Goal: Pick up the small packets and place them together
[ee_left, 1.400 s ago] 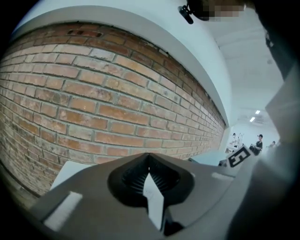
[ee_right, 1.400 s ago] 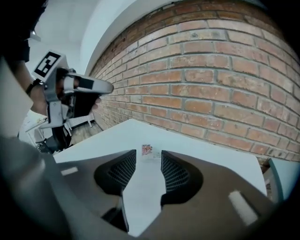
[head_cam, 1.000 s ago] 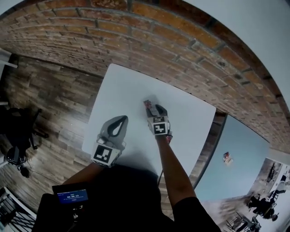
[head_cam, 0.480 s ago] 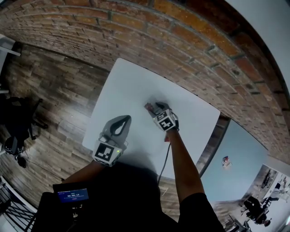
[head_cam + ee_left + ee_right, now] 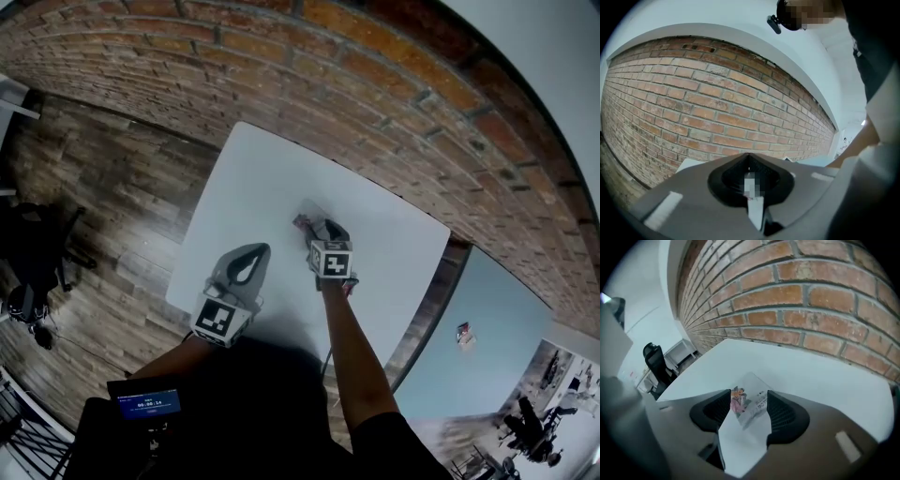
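A small silvery packet (image 5: 302, 223) with a pink picture lies flat on the white table (image 5: 262, 178), near its middle. My right gripper (image 5: 319, 231) stands just behind it. In the right gripper view the packet (image 5: 757, 405) sits between the two dark pads (image 5: 785, 416), whose jaws are opening and do not press on it. My left gripper (image 5: 247, 253) hovers over the table's near left part, jaws together. In the left gripper view (image 5: 749, 180) only a thin white sliver shows between them; what it is I cannot tell.
A red brick wall (image 5: 375, 84) runs close behind the table. Wooden floor (image 5: 103, 197) lies to the left, with a black chair (image 5: 37, 253). A blue-grey table (image 5: 487, 319) at the right carries a small object (image 5: 466, 331). A small screen (image 5: 145, 403) shows at my waist.
My right gripper has turned and shifted a little over the packet, which stays on the table. The left gripper has hardly moved.
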Tool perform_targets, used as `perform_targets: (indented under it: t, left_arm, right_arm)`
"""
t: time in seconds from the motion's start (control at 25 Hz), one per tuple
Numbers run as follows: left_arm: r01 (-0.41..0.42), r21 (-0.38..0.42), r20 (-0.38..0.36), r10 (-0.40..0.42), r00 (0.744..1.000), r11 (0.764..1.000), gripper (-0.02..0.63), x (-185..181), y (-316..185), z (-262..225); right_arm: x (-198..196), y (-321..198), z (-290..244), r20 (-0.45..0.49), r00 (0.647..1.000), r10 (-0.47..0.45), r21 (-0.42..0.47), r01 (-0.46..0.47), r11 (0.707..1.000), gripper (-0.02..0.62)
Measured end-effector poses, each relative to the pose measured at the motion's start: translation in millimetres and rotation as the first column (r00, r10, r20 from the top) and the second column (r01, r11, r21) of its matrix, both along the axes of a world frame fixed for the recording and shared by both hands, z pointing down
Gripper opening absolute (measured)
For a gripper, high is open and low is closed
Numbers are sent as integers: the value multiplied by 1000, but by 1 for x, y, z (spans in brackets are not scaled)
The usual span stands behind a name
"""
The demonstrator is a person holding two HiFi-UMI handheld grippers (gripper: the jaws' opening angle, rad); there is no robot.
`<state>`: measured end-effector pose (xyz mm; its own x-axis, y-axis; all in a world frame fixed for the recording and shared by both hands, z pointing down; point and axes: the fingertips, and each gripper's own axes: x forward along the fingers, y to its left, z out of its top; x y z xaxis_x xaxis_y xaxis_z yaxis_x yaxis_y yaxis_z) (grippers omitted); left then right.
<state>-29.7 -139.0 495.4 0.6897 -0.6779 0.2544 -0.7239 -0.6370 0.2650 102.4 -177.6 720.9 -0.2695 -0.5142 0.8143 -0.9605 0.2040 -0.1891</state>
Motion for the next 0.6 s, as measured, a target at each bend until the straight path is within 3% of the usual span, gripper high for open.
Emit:
perform_targets:
  t: [0.08,0.16,0.24,0.32,0.36,0.4,0.48,0.52,0.56,0.6]
  left_arm:
    - [-19,0,7,19,1000,1000,0,4,2,1]
    - [-22,-4,5,22,1000,1000,0,5,4,0]
    - [-10,2,0,10,1000,1000,0,2,4,-3]
    - [4,4,-27,-4,1000,1000,0,-1,2,-7]
    - [-1,2,-40,1,999,1000,0,-1,3,-8]
    - [-12,1,-48,12,999,1000,0,-1,4,-7]
    - [-32,3,-48,32,998,999,0,0,5,-5]
    - [-33,6,-49,33,998,999,0,0,5,-5]
    - [-28,9,-52,28,998,1000,0,-1,4,-6]
    - [-21,9,-55,21,998,1000,0,-2,4,-6]
  right_arm:
    - [-9,7,15,-5,999,39,-66,-39,997,249]
    - [-17,10,23,-51,999,4,-93,-9,996,245]
    - [-20,6,23,-104,991,-81,-85,72,994,241]
    - [-29,8,23,-107,962,-250,-86,241,967,241]
    - [-35,14,25,-103,925,-367,-93,358,929,241]
    - [-39,19,25,-114,865,-489,-96,481,872,241]
    - [-41,24,23,-192,712,-676,-94,672,735,242]
    - [-39,23,20,-233,652,-721,-91,724,684,244]
    - [-37,20,16,-259,622,-739,-77,750,658,252]
    - [-36,17,9,-269,621,-736,-46,755,654,252]
